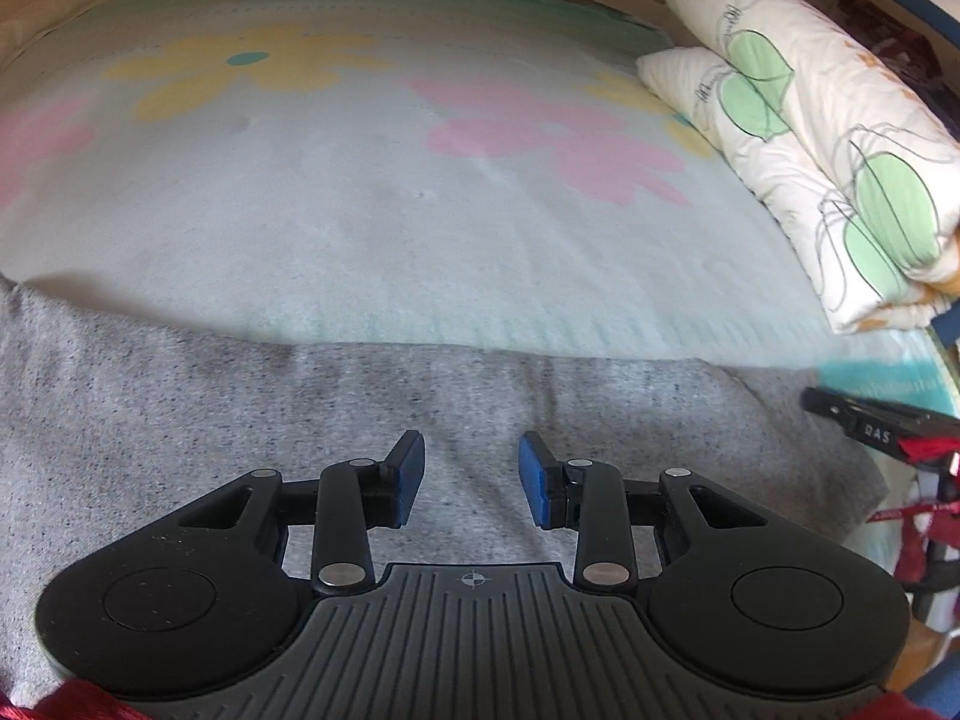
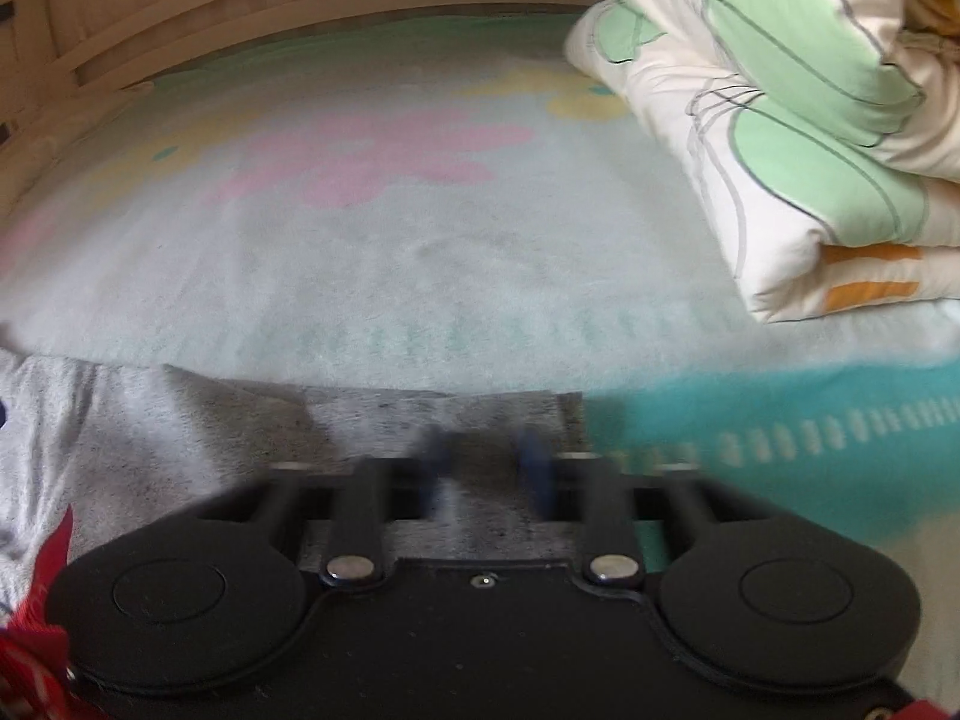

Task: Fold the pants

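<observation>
Left tongs [image 1: 471, 477] hang released over grey pants [image 1: 180, 420] on the bed [image 1: 360, 210]; right tongs [image 2: 483, 468] blurred, gap visible, pants beneath.

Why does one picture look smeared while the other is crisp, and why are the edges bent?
Right wrist view: motion blur smears the right gripper and blanket. Left wrist view: sharp, the left gripper crisp over the pants. Both: fisheye lenses bow the edges.
</observation>
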`<action>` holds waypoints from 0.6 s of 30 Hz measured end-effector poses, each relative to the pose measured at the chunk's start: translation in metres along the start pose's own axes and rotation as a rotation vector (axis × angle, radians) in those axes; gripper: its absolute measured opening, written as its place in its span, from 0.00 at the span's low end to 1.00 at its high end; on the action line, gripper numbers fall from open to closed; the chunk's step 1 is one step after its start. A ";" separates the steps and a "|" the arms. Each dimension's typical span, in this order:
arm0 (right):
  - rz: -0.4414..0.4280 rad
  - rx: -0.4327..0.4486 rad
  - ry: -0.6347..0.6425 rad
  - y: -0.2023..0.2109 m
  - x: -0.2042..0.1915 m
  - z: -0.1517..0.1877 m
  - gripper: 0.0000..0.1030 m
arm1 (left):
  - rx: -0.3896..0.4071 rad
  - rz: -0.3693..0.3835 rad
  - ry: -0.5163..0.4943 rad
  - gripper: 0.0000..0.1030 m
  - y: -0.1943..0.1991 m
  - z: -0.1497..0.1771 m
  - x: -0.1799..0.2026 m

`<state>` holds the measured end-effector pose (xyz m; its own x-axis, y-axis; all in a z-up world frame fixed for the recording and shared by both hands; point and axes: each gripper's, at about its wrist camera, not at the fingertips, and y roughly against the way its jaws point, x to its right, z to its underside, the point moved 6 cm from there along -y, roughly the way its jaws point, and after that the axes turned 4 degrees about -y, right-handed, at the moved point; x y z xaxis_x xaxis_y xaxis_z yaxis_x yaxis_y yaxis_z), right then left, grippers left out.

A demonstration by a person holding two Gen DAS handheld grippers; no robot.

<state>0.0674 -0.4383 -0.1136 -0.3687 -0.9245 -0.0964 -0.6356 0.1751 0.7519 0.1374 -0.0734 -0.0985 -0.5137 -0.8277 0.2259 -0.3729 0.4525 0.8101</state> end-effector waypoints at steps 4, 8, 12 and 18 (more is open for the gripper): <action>0.032 0.015 0.030 0.002 -0.005 -0.001 0.05 | -0.007 -0.020 0.023 0.32 0.001 0.001 -0.007; 0.059 0.025 0.022 0.001 -0.002 -0.003 0.36 | -0.011 -0.016 0.019 0.32 0.001 0.002 -0.005; 0.079 0.045 -0.001 -0.002 0.007 -0.007 0.59 | -0.010 -0.011 0.019 0.32 0.003 0.002 -0.005; 0.004 0.024 0.000 -0.006 -0.001 -0.001 0.17 | -0.010 -0.017 0.028 0.32 0.002 0.002 -0.007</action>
<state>0.0724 -0.4386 -0.1169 -0.3711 -0.9239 -0.0933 -0.6505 0.1869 0.7361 0.1390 -0.0662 -0.0998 -0.4860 -0.8439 0.2271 -0.3733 0.4354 0.8192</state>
